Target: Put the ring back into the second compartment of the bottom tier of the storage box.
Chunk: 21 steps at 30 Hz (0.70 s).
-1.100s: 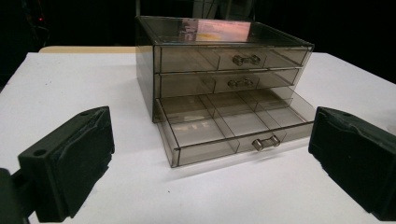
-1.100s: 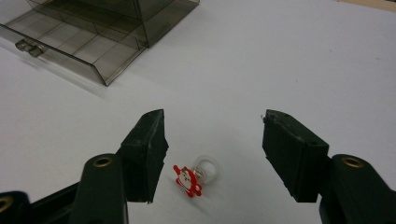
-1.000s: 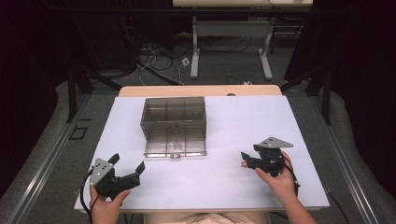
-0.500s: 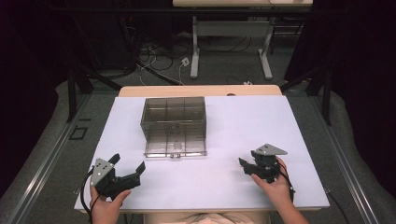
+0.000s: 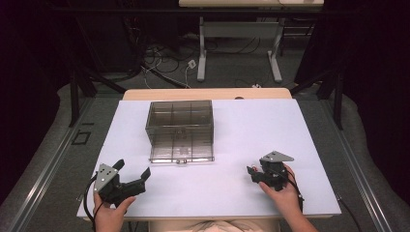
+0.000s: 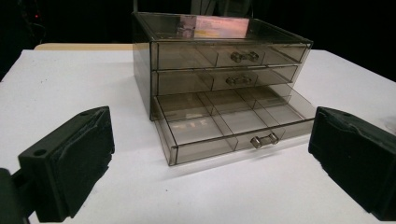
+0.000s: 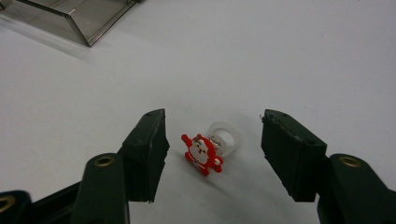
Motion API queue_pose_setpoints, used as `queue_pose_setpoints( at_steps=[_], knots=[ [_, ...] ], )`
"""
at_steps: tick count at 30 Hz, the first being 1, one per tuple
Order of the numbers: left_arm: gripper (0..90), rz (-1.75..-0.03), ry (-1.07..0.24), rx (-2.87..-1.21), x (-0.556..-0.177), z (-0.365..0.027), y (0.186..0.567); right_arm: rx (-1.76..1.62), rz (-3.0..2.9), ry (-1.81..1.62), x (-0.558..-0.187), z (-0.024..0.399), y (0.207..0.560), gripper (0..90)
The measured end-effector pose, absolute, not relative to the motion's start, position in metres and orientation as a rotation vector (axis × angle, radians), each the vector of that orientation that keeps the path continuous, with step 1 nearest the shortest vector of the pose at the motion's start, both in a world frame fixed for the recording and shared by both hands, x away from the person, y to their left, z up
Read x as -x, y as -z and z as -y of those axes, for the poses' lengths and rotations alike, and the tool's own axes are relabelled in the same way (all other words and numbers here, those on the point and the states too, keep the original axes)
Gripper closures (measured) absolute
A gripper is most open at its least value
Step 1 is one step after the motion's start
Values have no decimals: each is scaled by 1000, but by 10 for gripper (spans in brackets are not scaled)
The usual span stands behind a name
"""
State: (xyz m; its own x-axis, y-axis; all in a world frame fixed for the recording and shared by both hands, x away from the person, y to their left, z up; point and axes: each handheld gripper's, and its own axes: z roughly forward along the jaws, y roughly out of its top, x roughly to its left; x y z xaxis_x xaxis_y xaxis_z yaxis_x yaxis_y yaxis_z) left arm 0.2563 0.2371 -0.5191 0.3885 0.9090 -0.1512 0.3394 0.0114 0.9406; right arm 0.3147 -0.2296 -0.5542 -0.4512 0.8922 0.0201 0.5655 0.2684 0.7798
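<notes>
A small red Santa charm on a clear ring [image 7: 203,153] lies on the white table [image 7: 289,56]. My right gripper [image 7: 215,136] is low over it and open, one jaw on each side, and neither pad touches it. In the high view the right gripper [image 5: 257,172] is at the front right of the table. A smoky clear three-drawer chest [image 5: 180,126] stands at the table's middle with its bottom drawer [image 6: 224,126] pulled out and empty. My left gripper [image 5: 131,169] rests at the front left, open, with nothing between its jaws, and faces the chest [image 6: 219,56].
The white table [image 5: 241,125] ends in a wooden strip at the far edge. Beyond it the floor holds cables and the legs of another desk [image 5: 239,53]. A cable trails from each gripper toward the front edge.
My right gripper has sunk toward the table, a little nearer the front edge. The left gripper and the chest have stayed where they were.
</notes>
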Motion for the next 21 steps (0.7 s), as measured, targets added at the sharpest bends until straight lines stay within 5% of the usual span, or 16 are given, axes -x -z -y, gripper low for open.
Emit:
queue_pose_setpoints(
  at_steps=[21],
  knots=[
    [5, -1157, -635, -1552, -258, -237, 520, -1381, -2119, -1017, -317, 231, 559, 419]
  ],
)
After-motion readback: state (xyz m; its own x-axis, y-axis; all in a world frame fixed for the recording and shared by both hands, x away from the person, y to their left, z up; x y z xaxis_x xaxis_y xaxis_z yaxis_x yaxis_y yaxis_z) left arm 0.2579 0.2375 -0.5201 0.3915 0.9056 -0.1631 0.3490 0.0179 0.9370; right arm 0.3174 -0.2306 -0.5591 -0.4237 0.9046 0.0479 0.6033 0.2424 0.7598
